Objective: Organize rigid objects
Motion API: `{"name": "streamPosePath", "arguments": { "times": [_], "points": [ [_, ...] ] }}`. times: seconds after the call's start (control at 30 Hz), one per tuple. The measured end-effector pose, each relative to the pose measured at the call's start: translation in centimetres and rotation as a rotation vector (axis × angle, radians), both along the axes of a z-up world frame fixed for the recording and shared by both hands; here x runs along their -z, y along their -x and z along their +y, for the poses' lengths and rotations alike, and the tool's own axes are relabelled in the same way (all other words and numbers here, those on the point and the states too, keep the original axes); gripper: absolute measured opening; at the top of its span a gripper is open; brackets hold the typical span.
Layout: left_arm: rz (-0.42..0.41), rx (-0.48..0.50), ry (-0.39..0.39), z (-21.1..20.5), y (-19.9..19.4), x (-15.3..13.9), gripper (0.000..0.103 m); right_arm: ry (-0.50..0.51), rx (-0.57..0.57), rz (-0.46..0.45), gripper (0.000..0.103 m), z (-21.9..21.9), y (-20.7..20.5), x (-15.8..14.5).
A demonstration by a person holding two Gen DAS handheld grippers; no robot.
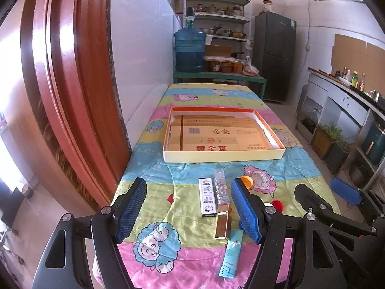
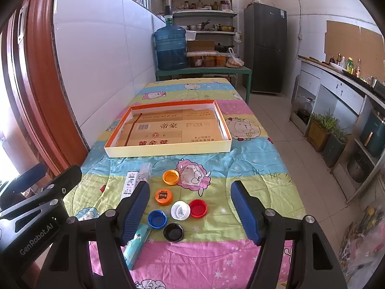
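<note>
We hold both tongs apart and empty, tilted down over the table (image 2: 252,149): left tongs (image 1: 190,207) frame the slim lighters (image 1: 207,197), right tongs (image 2: 190,210) frame the bottle caps (image 2: 179,210) low in frame. The shallow box (image 2: 168,150) sits empty at centre, presumably where both groups should go.

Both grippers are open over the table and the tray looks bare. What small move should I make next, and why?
Probably lower the right gripper onto the white cap: it lies between the open fingers among loose caps, and the tray holds nothing yet.
</note>
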State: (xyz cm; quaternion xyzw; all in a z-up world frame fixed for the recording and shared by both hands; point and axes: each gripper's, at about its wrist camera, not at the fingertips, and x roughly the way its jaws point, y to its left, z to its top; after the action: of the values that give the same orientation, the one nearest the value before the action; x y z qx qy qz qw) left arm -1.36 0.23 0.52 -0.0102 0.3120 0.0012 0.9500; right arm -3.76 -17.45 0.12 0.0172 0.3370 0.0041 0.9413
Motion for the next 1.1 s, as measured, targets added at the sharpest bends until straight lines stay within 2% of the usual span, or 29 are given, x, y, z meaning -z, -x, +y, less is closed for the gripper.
{"name": "streamPosePath", "arguments": {
  "times": [1.1],
  "points": [
    [0.003,-0.001,-0.003,-0.13,0.39,0.54,0.074,0.003,-0.009,-0.004,0.070,0.39,0.19,0.19]
  ]
}}
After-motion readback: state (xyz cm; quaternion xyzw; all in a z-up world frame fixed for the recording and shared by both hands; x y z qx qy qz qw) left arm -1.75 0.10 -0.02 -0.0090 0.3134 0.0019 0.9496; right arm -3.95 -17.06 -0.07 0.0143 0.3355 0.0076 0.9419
